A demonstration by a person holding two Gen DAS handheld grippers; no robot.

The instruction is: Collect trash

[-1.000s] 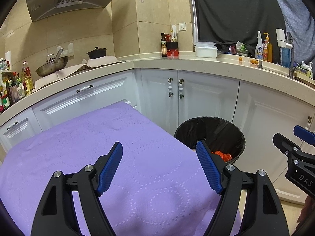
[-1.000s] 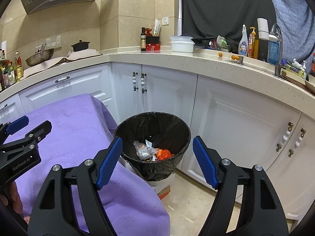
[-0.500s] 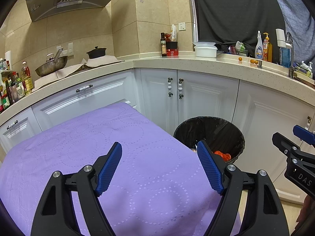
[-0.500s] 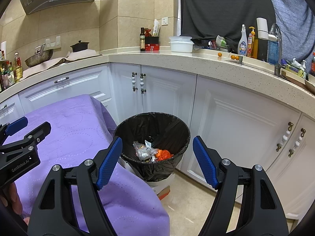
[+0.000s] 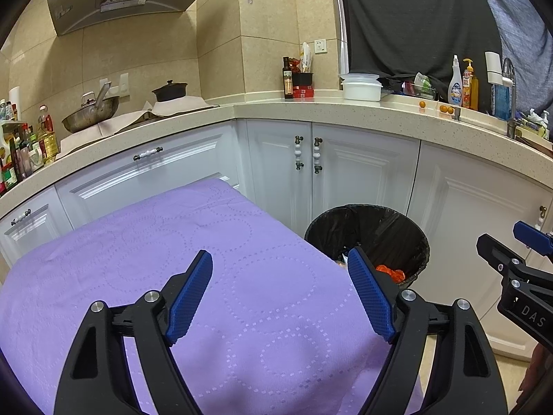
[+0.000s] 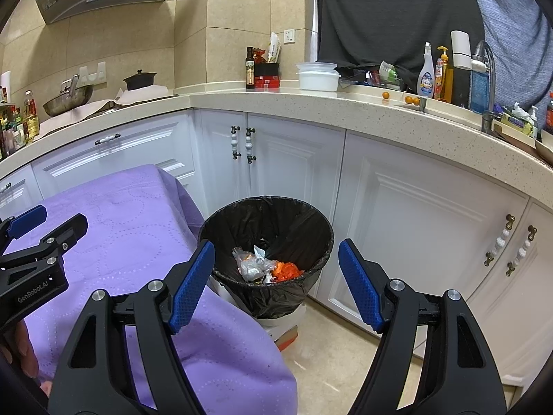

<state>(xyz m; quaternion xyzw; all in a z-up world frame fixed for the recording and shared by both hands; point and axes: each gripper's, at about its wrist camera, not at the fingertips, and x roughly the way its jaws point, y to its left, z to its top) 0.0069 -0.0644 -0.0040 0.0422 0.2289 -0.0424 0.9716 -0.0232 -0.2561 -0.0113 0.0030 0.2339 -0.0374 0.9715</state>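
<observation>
Beside the table [image 5: 131, 252]: I saw the bin [image 6: 221, 223] holding trash [image 6: 266, 266].
Left gripper [image 5: 280, 292]: wide apart, empty.
Right gripper [image 6: 276, 283]: wide apart, empty.

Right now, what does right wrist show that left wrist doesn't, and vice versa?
Right wrist only: crumpled clear plastic wrappers at the bin's bottom, and the bin's white base on the beige floor.
Left wrist only: the purple embossed tablecloth across its full width.
Both: the black-lined round trash bin holding orange scraps, and both hand-held grippers, left and right, open and empty.
</observation>
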